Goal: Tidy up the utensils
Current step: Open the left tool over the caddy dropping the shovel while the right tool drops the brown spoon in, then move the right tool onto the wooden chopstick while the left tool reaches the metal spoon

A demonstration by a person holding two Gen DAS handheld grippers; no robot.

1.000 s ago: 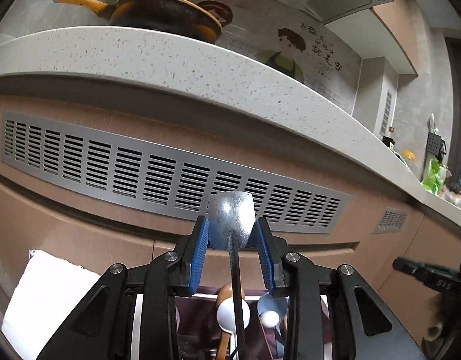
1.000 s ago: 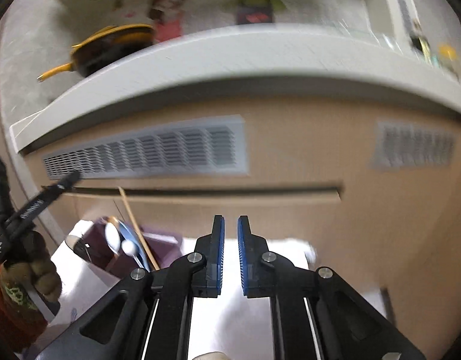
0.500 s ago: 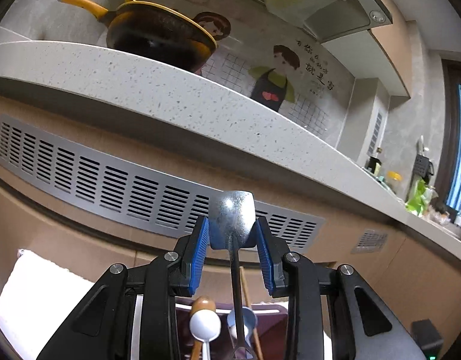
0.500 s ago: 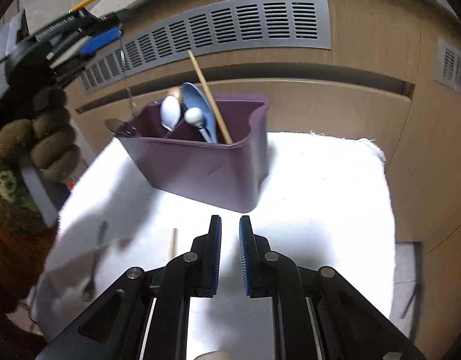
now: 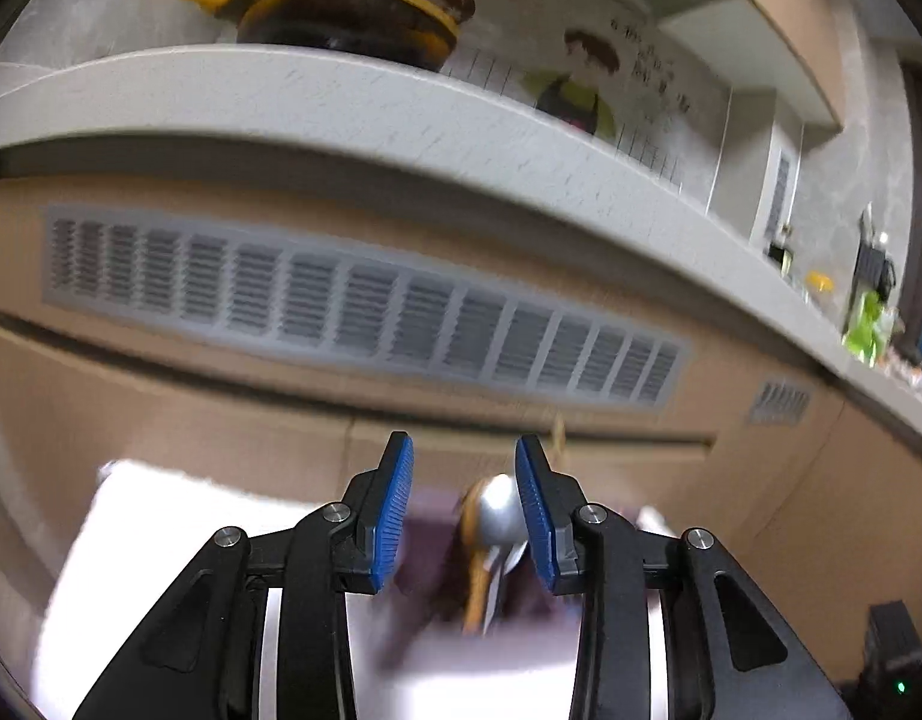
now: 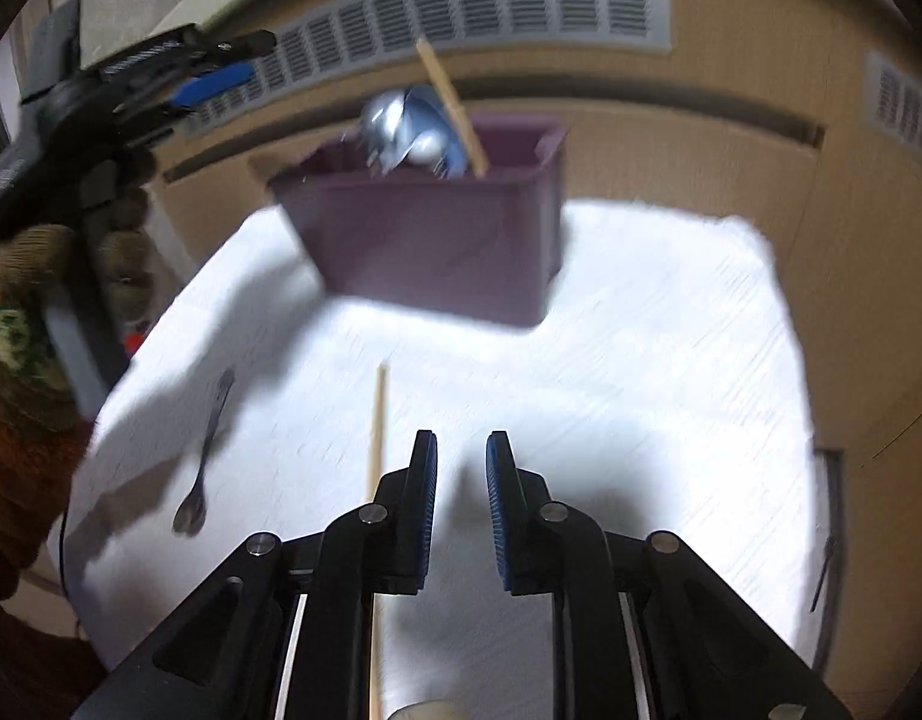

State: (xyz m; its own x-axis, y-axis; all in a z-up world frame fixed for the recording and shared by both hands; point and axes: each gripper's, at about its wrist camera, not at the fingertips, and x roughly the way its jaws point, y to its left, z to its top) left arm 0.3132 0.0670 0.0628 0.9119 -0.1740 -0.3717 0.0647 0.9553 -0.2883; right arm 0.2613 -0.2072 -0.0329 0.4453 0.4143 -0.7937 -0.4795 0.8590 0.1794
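My left gripper (image 5: 462,480) is opening and nothing sits between its blue pads. Beyond them, blurred, a shiny metal spoon (image 5: 496,510) stands in the purple utensil holder (image 5: 425,540). In the right wrist view the holder (image 6: 437,240) stands on a white cloth (image 6: 640,390) with several utensils and a wooden chopstick (image 6: 452,105) sticking out. The left gripper (image 6: 245,57) hovers to its upper left in a gloved hand. My right gripper (image 6: 461,462) is low over the cloth, its jaws opening and empty. A loose chopstick (image 6: 378,420) lies just left of it, and a small metal spoon (image 6: 206,456) further left.
A cabinet front with a grey vent grille (image 5: 365,312) rises right behind the cloth. Above it a pale countertop (image 5: 341,96) carries a yellow-handled pan (image 5: 341,18). The cloth's right edge drops to the floor beside the cabinet.
The left gripper let go of the metal utensil, which now stands in the holder, and its jaws are wider. The right gripper came down towards the cloth and its jaws have parted.
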